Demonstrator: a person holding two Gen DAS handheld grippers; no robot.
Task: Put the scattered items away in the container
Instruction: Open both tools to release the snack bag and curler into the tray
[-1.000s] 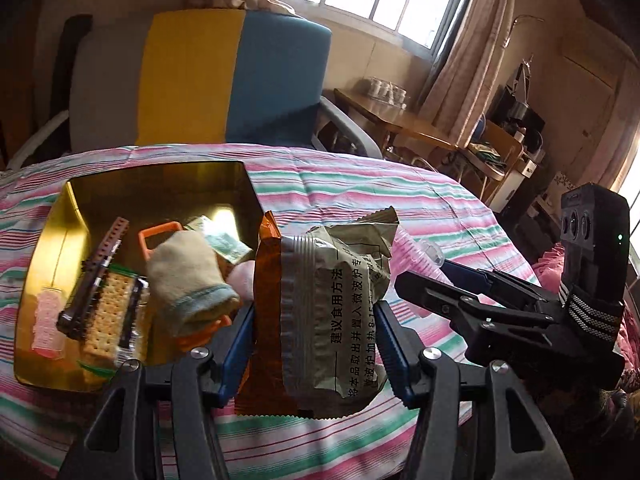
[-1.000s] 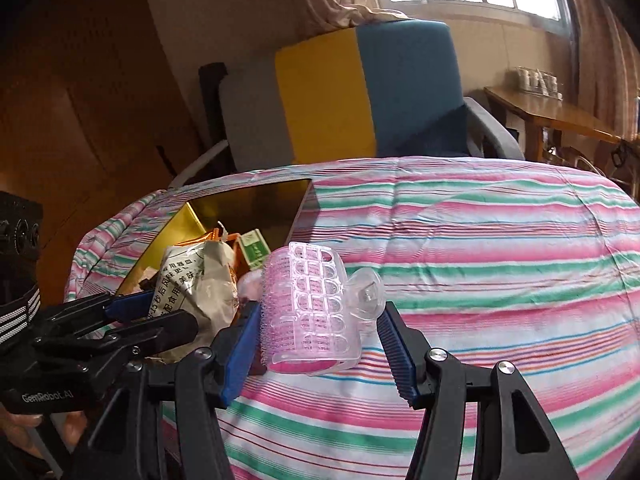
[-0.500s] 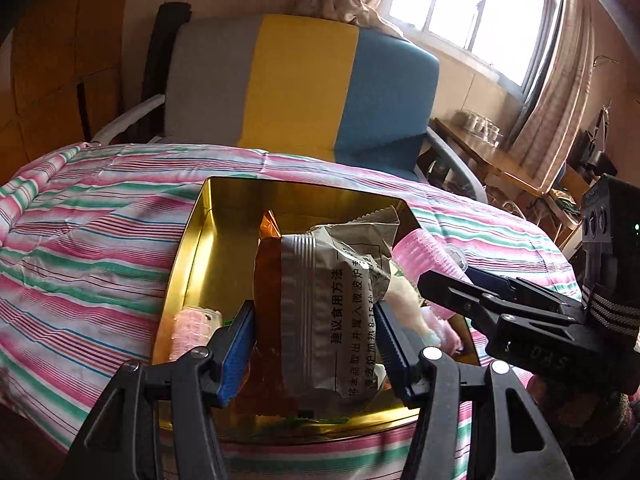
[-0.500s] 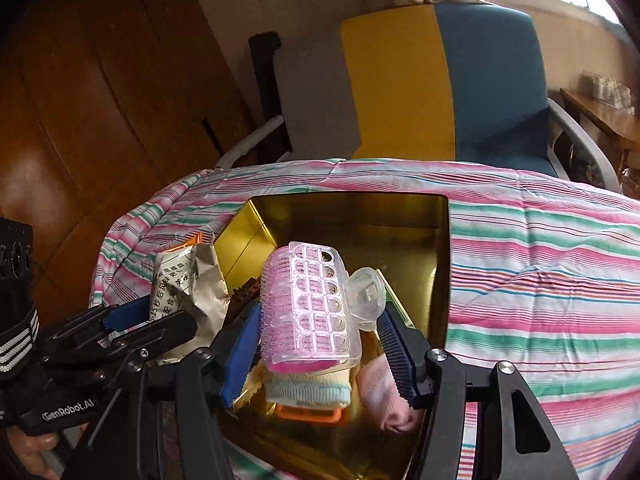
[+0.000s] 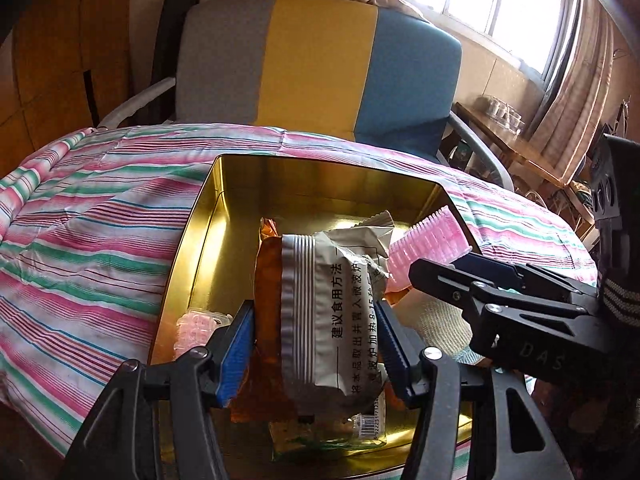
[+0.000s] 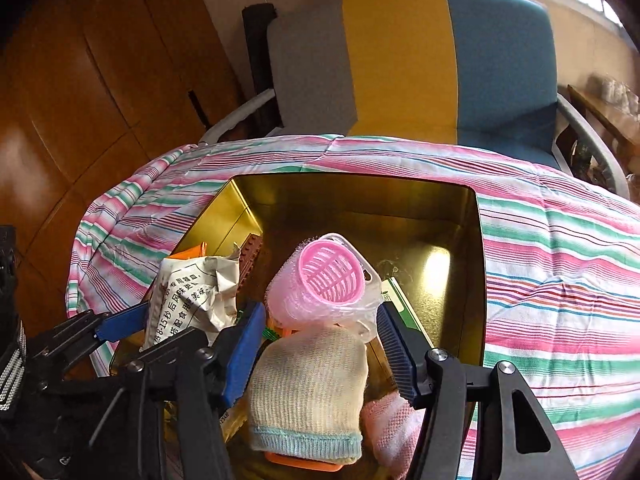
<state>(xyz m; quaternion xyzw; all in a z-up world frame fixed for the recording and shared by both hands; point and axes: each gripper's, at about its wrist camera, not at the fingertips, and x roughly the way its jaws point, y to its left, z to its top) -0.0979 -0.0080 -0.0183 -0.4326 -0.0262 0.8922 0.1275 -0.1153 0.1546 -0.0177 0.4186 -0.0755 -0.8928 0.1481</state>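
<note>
- My left gripper (image 5: 316,344) clamps the snack packet (image 5: 332,312) above the gold tin's (image 5: 320,168) near half.
- My right gripper (image 6: 320,344) grips the pink hair roller (image 6: 320,280) over the tin's crowded near end; the far floor lies open.

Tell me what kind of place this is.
Most likely a lived-in room of a home. An upholstered armchair in grey, yellow and blue stands behind a surface under a striped cloth, a curtained window lets in daylight, and wooden panelling lines the left wall.
</note>
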